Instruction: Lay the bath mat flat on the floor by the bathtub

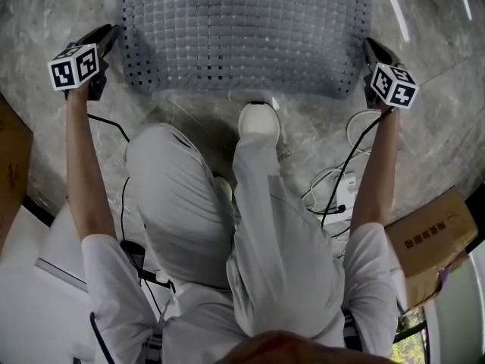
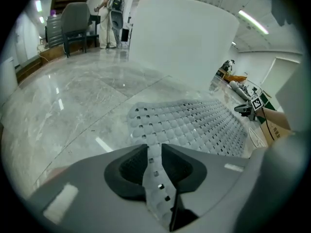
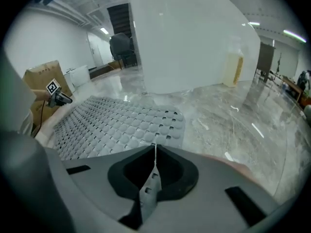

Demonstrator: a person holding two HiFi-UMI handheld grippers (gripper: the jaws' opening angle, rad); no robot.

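A grey perforated rubber bath mat [image 1: 242, 29] is stretched out just over the marble floor in front of my feet. My left gripper [image 1: 106, 40] is shut on the mat's left near corner, and that corner [image 2: 155, 174] runs as a strip between its jaws. My right gripper [image 1: 369, 51] is shut on the right near corner, a thin edge of mat [image 3: 151, 178] pinched between its jaws. The mat [image 2: 194, 125] [image 3: 116, 125] spreads away from both grippers toward the white bathtub wall [image 2: 180, 38] [image 3: 184, 38].
A white shoe [image 1: 259, 121] stands just behind the mat's near edge. Cables and a power strip [image 1: 337, 192] lie on the floor at right, beside a cardboard box [image 1: 432, 241]. Another box [image 1: 11, 165] is at left. A yellowish bottle [image 3: 233, 67] stands by the tub.
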